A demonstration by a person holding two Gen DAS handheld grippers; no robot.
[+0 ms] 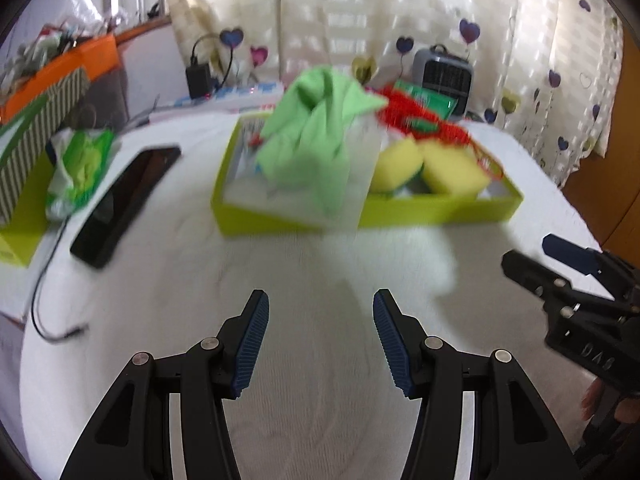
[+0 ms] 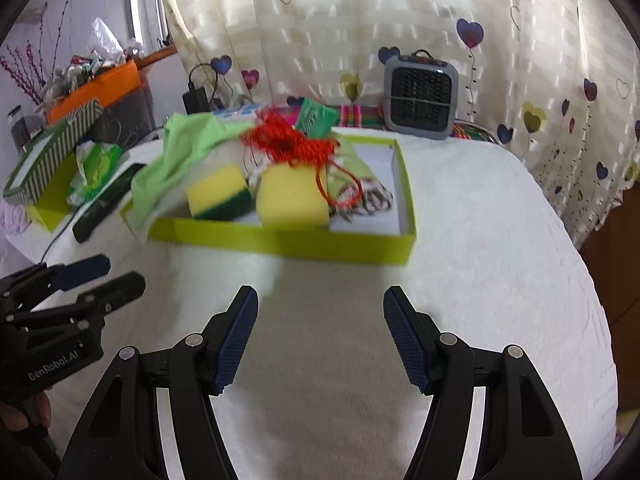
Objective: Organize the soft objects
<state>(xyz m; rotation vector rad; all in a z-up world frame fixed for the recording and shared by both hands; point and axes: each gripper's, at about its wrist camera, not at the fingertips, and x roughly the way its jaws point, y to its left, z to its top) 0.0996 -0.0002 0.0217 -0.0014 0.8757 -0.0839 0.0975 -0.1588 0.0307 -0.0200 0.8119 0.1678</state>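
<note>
A shallow lime-green box (image 1: 440,210) (image 2: 288,242) sits on the white cloth-covered table. In it lie a crumpled light-green cloth (image 1: 316,140) (image 2: 180,156) draped over the box's near-left wall, two yellow sponges (image 1: 452,168) (image 2: 292,196), one with a dark green side (image 2: 218,196), a red mesh tangle (image 1: 424,120) (image 2: 288,138) and a patterned rolled cloth (image 2: 360,188). My left gripper (image 1: 320,308) (image 2: 112,274) hangs open over bare cloth in front of the box. My right gripper (image 2: 320,304) (image 1: 532,256) is open too, nothing between its fingers.
A black phone (image 1: 128,200) with a cable, a green tissue pack (image 1: 80,164) and striped and green boxes (image 1: 36,136) lie left of the box. A grey fan heater (image 2: 420,96) stands behind it by the heart-print curtain. A hand (image 2: 24,412) holds the left gripper.
</note>
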